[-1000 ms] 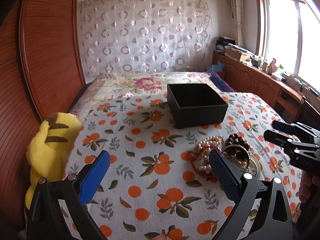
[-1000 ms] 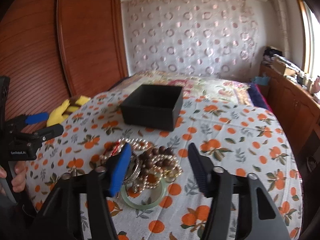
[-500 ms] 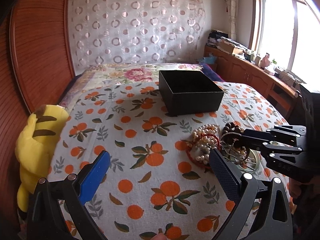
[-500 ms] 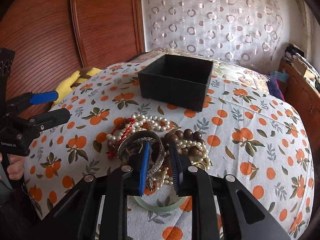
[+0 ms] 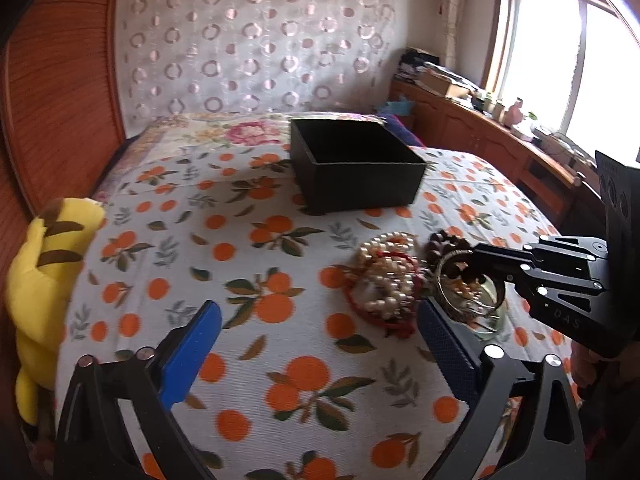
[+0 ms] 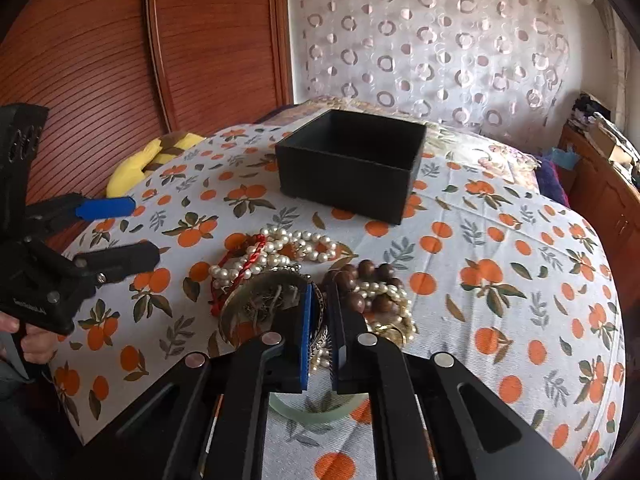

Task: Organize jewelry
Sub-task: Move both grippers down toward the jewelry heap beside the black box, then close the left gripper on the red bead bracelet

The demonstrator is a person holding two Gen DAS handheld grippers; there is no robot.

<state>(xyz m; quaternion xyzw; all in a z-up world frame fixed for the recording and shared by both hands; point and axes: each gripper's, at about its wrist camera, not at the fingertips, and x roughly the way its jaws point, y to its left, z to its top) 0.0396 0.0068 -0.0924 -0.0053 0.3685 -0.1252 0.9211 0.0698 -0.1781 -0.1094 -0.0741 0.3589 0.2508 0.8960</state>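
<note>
A heap of jewelry [image 6: 304, 276] lies on the orange-print cloth: pearl strings [image 6: 296, 246], a red cord, brown wooden beads [image 6: 360, 276], a pale green bangle [image 6: 316, 410] and a wide engraved metal bangle [image 6: 260, 300]. An open black box [image 6: 352, 168] stands behind the heap. My right gripper [image 6: 319, 316] is shut on the metal bangle's rim. In the left wrist view the bangle [image 5: 464, 288] is tilted up at the right gripper's tips [image 5: 476, 258]. My left gripper [image 5: 316, 344] is open and empty, short of the heap [image 5: 388, 280] and the box [image 5: 356, 168].
A yellow plush toy [image 5: 44, 280] lies at the table's left edge. A wooden headboard [image 6: 160, 48] and a curtained wall stand behind. A flowered bed lies beyond the box. Wooden cabinets [image 5: 500, 148] under a window run along the right.
My right gripper closed from wide open onto the metal bangle in the heap and has tipped it up. My left gripper stayed open and drifted slightly closer.
</note>
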